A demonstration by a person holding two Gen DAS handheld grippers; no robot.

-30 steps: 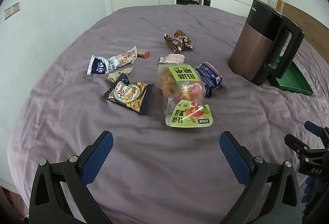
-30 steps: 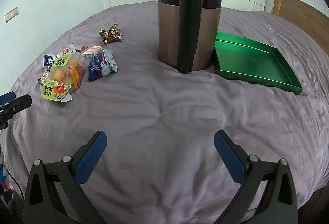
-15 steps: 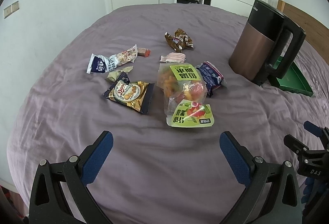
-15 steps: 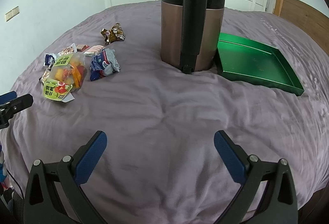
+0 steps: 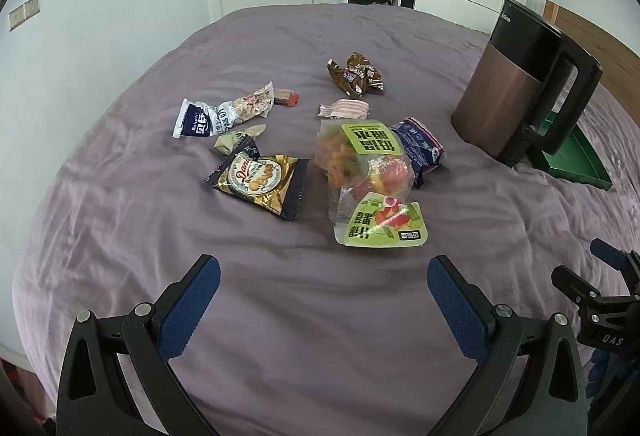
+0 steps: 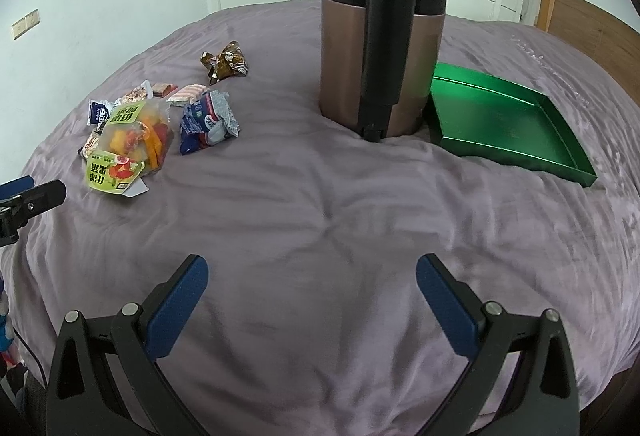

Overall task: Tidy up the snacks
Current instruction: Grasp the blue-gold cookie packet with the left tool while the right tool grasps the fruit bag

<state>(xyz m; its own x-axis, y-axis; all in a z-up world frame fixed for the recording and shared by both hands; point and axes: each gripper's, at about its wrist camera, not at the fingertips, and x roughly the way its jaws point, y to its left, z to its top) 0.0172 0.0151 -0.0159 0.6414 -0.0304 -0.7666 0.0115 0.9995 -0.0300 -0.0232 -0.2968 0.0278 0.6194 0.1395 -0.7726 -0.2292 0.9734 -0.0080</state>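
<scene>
On the purple bedspread [image 5: 280,316] the snacks lie in a loose cluster toward the left of the scene; farthest left is a white-and-blue packet [image 5: 218,114], with a small red-brown bar [image 5: 285,97] just beyond its far end; near it sits a pale green sachet [image 5: 236,138], touching the gold biscuit pack [image 5: 260,182]; further right lies a clear bag of dried fruit [image 5: 360,160] with green labels, its near label [image 5: 380,226] closest to the grippers; a pink striped candy [image 5: 346,107] rests just beyond the bag, and a brown wrapper [image 5: 356,76] lies farther off still; a blue-and-white packet [image 5: 420,150] touches the bag's right side. The left gripper [image 5: 324,278] hovers over bare cloth on the near side of the cluster, jaws spread wide and holding nothing. Right of the snacks stands a copper-and-black kettle [image 6: 380,36], upright, handle facing the near side; a green tray [image 6: 516,156] lies just beside it on the right, nothing visible in it. The right gripper [image 6: 312,276] hangs over bare bedspread, near side of the kettle, jaws likewise wide apart and gripping nothing.
</scene>
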